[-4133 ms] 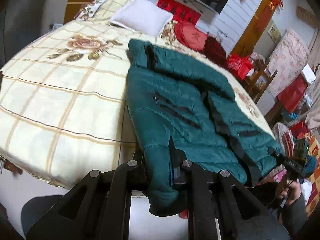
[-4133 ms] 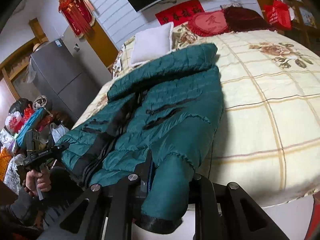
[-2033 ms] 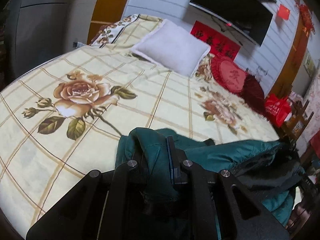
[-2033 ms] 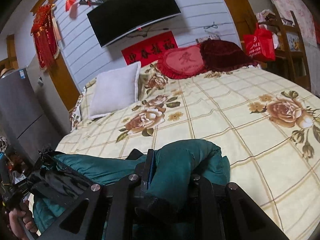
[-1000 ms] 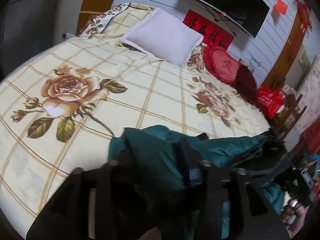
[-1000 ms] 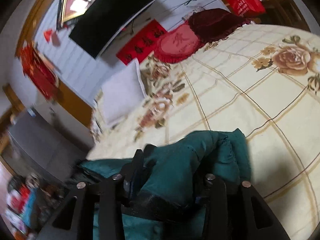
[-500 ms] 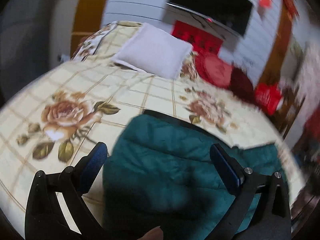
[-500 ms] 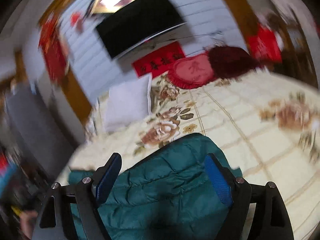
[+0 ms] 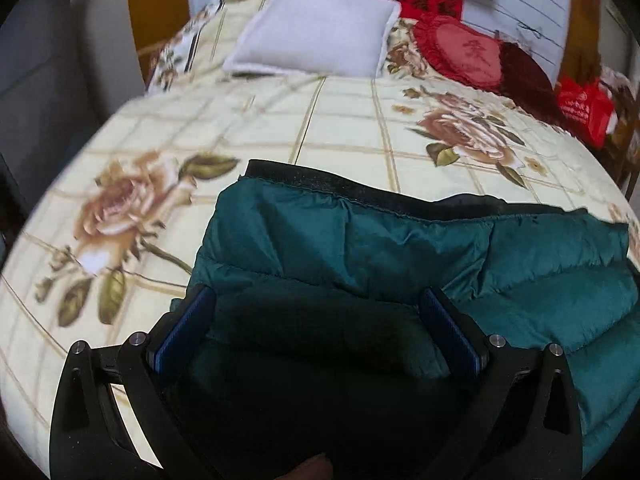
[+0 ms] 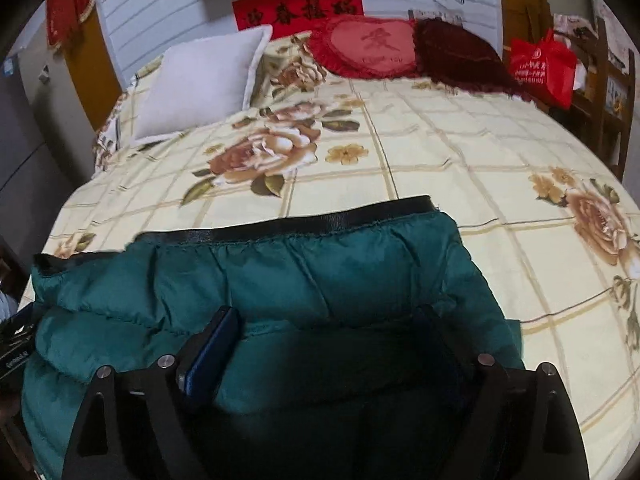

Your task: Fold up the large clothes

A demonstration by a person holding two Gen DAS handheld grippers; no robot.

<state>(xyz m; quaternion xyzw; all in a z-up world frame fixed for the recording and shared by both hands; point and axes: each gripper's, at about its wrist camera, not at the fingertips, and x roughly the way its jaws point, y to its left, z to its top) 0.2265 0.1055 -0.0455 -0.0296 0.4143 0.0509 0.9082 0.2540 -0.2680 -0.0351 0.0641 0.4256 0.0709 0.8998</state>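
A dark green puffer jacket [image 9: 360, 240] lies folded on the bed, its black hem band [image 9: 360, 188] along the far edge. My left gripper [image 9: 316, 316] hangs just above the jacket's near left part, jaws wide open, and the blue pads [image 9: 184, 328] do not press on the cloth. In the right wrist view the same jacket [image 10: 280, 280] fills the foreground. My right gripper [image 10: 328, 344] is over its near right part. Its jaws are opening, with the jacket below and between them but not pinched.
The bed [image 9: 340, 120] has a cream rose-print cover. At its head lie a white pillow [image 10: 200, 84], a red heart cushion [image 10: 368, 48] and a dark red cushion [image 10: 460, 56]. A red bag [image 10: 540, 68] and wooden furniture stand at the right.
Both grippers were shut on bunched jacket cloth a second ago. They have let go and opened wide, and the jacket now lies flat, folded over on the bed.
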